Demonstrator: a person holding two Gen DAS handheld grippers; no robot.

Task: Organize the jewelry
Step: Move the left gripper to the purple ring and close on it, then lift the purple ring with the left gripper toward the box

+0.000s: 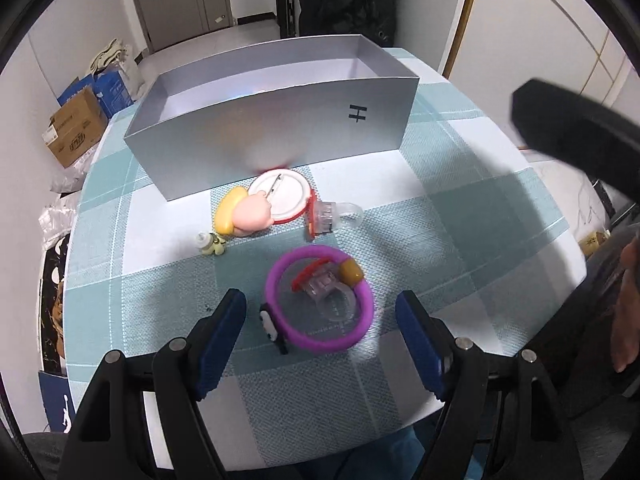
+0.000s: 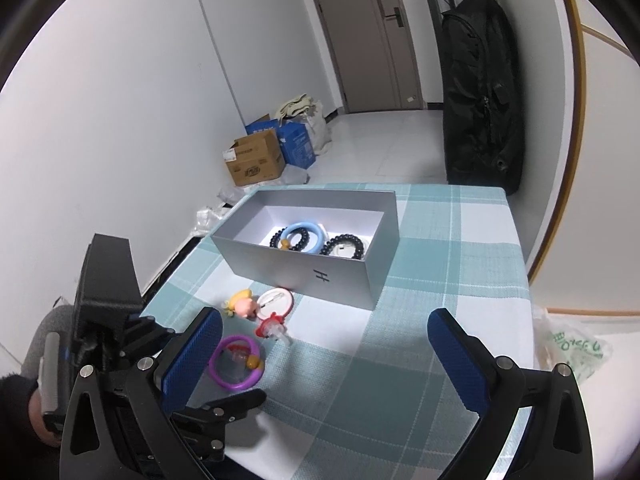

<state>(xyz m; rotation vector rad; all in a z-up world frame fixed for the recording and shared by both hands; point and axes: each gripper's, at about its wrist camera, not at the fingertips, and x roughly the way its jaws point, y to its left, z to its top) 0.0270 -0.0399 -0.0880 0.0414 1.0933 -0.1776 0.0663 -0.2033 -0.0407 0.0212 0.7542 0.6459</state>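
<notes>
A table covered by a teal and white checked cloth [image 1: 460,208] is seen from both wrist cameras. A silver-grey open box [image 1: 280,128] stands on the far part of the cloth, marked on its near wall with a small dark sign. In the right wrist view, a light blue ring [image 2: 301,236] and two dark beaded bracelets [image 2: 345,245] are seen lying inside the box on its white floor.

In front of the box, several small pieces are scattered on the cloth. A purple bracelet [image 1: 320,300] with an amber bead lies flat nearest the camera, and a clear plastic ring with a red part [image 1: 324,292] is enclosed by its loop. A small black and white item [image 1: 272,326] is seen touching the bracelet's left edge. Farther off, a round white badge with a red rim [image 1: 282,196] lies just beside the box wall, a pink and yellow figure [image 1: 244,216] rests against its left edge, and a red and clear piece [image 1: 326,216] lies at its right. A small pale charm [image 1: 210,244] is placed left of these.

The left gripper [image 1: 320,334] is held above the purple bracelet, its blue-padded jaws spread wide apart, one on each side of the bracelet, with nothing clamped. The right gripper [image 2: 326,350] is held over bare cloth to the right of the pieces, its jaws likewise standing wide apart and empty.
</notes>
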